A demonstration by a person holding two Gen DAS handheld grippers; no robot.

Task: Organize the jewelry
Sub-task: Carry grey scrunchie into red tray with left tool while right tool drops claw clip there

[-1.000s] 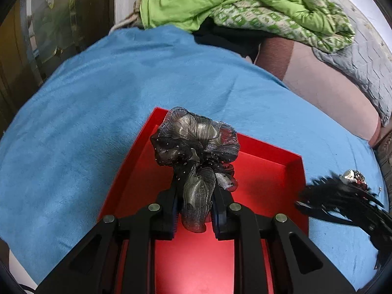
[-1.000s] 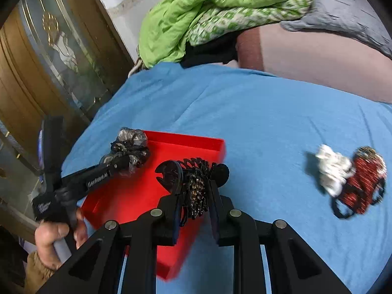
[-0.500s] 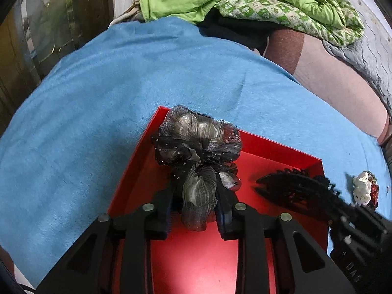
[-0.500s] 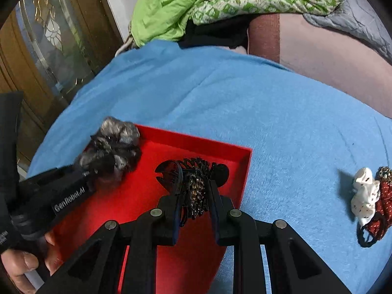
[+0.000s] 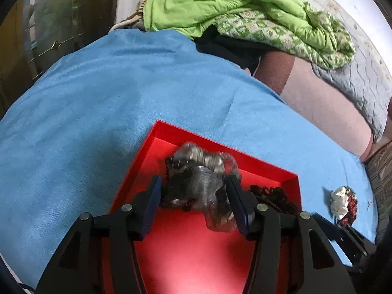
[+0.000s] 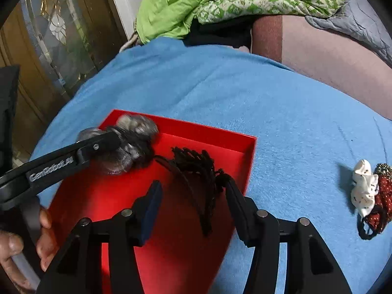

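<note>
A red tray (image 5: 196, 257) (image 6: 208, 132) lies on the blue bedspread. A grey-black gauzy scrunchie (image 5: 198, 183) (image 6: 132, 147) lies blurred in the tray between the fingers of my open left gripper (image 5: 196, 201), free of both pads. A black claw hair clip (image 6: 196, 178) (image 5: 272, 196) lies in the tray's right part, between the spread fingers of my open right gripper (image 6: 193, 203). The left gripper shows in the right wrist view (image 6: 73, 156), held by a hand.
A white scrunchie (image 6: 363, 188) (image 5: 339, 199) and a red dotted one (image 6: 379, 201) lie on the blue bedspread (image 6: 245, 85) right of the tray. A green quilt (image 5: 232, 7) is piled at the back. A wooden glass door (image 6: 49, 36) stands at the left.
Both grippers have opened over the tray. The scrunchie has dropped from the left gripper and the black clip from the right gripper; both now lie in the tray.
</note>
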